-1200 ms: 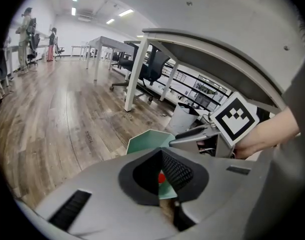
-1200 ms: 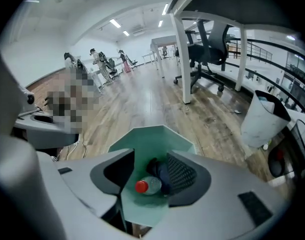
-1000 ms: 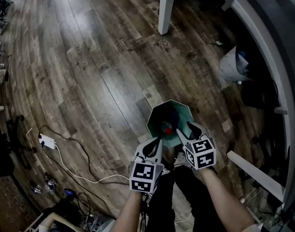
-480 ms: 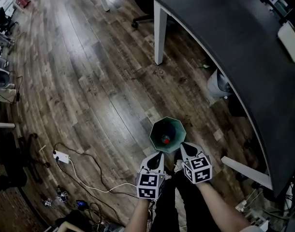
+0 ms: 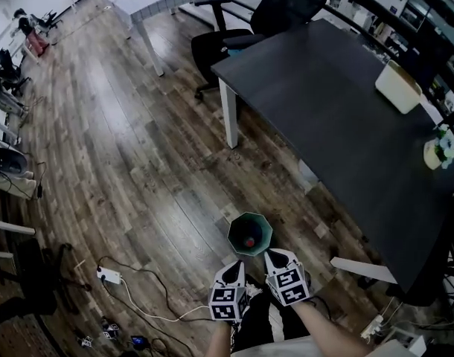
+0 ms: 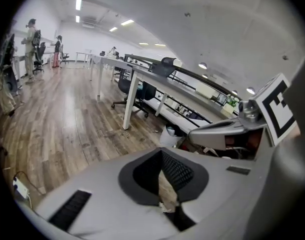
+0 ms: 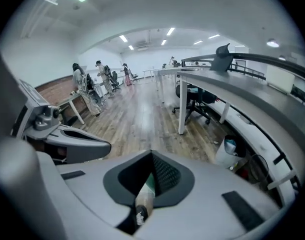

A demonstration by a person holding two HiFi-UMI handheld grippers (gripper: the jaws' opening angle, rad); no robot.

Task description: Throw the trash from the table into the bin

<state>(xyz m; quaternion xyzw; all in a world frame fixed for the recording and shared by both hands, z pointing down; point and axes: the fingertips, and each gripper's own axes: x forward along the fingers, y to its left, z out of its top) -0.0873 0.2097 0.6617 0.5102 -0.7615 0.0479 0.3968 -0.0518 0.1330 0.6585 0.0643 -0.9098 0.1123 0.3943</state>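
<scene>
Head view: octagonal, perhaps plastic bin (image 5: 237,227)

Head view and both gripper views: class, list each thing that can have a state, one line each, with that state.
bin: upright on the floor, open, red item inside.
left gripper: fingers shut, empty.
right gripper: fingers shut, empty.
table: mostly bare, white box and plant on its far side.
chair: upright at the table's end.
</scene>
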